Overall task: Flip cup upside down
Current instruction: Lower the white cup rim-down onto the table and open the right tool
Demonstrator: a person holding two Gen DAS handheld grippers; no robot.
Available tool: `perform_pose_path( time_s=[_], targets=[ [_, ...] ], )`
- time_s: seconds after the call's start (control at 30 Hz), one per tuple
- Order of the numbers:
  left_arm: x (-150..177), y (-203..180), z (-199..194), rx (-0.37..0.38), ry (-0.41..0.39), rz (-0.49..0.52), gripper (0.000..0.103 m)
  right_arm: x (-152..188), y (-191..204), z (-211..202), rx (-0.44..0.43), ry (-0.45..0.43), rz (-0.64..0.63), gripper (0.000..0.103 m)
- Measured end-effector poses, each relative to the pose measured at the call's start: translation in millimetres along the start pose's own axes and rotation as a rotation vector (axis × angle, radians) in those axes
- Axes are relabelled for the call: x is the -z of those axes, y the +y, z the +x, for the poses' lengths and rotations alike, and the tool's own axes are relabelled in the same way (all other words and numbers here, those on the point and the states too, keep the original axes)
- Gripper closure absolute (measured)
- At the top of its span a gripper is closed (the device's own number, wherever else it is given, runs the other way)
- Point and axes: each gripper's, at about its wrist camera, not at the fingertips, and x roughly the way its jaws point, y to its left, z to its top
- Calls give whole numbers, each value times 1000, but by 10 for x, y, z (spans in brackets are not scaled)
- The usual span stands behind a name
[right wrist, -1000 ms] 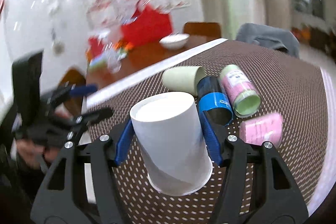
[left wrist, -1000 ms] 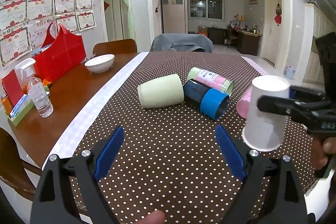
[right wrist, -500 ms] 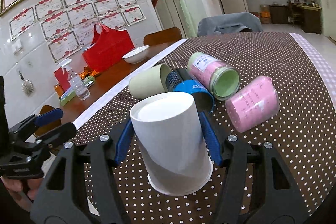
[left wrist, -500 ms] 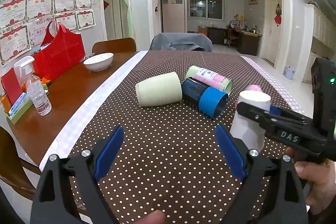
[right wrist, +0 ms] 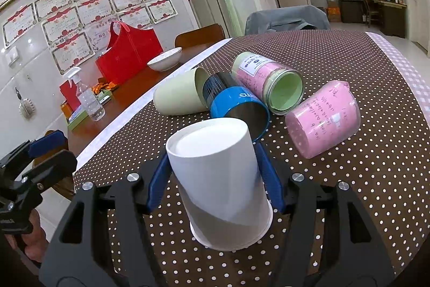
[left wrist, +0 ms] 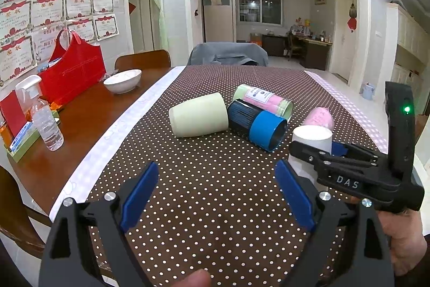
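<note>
Gripping the white cup by its side wall, the right gripper is closing its blue pads on either flank of the cup, which is sitting base-up and mouth-down at lower centre of the right wrist view, tilted a little toward the camera. The cup is looking like thin paper or light plastic, so it is probably weighing next to nothing and giving way under a hard squeeze; a hold around the middle of the wall, as here, is seeming the safest place, since the rim is likely crushing more easily and the smooth taper could be letting the cup slip. Whether the rim is already resting on the dotted tablecloth or hanging just above it is hard to tell, because the near edge of the mouth is blocking the contact line. In the left wrist view the same cup is showing at right of centre, largely covered by the right gripper's black frame. The left gripper is standing wide open at the bottom of its frame with nothing between its pads. Behind, a pale green cup, a blue cup, a labelled pink-and-green cup and a pink cup are lying on their sides, their far ends partly hiding one another.
</note>
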Motion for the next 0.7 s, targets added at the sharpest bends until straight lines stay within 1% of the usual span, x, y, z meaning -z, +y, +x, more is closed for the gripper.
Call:
perform_pose_path(
  time_s=[0.23,0.3,0.33,0.4,0.47,0.7],
  targets=[
    [-7,2,-16,3,-3,1,16,50,-27,-54,2,3,-2,39],
    [-5,-9,-32,3,-5,4,16,57,-34,-84,2,-1,2,28],
    [-8,-13,-41,3,-6,5,16,64,-37,-102,-3,-6,4,25],
    [-15,-23,-62,4,-10,7,16,65,-41,-148,-2,-16,2,14],
    [-24,-35,-88,5,-15,8,16,51,-43,-191,5,-30,8,6],
    [-55,-116,-168,7,-31,15,16,-25,-24,-354,34,-58,15,6]
  ],
)
